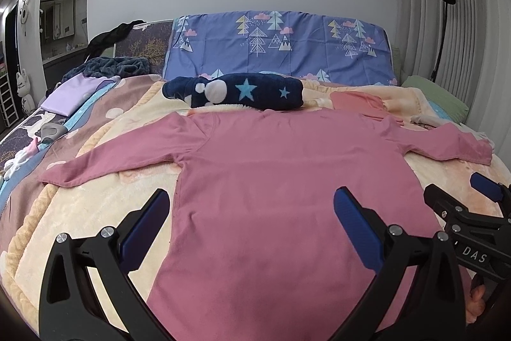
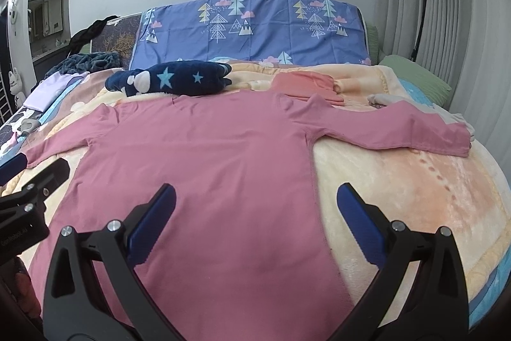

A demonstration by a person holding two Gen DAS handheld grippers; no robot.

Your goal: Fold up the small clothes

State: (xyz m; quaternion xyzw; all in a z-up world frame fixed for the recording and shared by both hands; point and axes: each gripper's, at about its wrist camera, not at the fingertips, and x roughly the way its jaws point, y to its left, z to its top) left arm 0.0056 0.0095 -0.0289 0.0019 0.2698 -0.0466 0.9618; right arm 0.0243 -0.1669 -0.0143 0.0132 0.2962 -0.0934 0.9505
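While the pink long-sleeved shirt [image 1: 281,168] lay spread flat on the bed's fleece blanket [image 1: 105,206], both sleeves stretched outward and nothing yet folded, we held our two claws above its near end. Our left claw [image 1: 252,213] was spread wide over the shirt's left side seam, holding nothing. Our right claw [image 2: 255,210] was equally spread above the right side seam, also empty. The hem lay below both views, so we could not see it.

We judged several risks. The blanket looked deep and soft, so a claw reaching for the thin shirt edge could have pinched blanket pile along with it, dragging the bedding up. Pinching only one layer of the shirt could have let the other layer sag and the fold go crooked. The two claws sat near each other, so a crossing motion could have made them collide. A folded orange garment [image 2: 306,85] touched the shirt's right shoulder, and a rolled navy star blanket [image 1: 236,93] sat just beyond the collar; a fold carried too far could have disturbed either.
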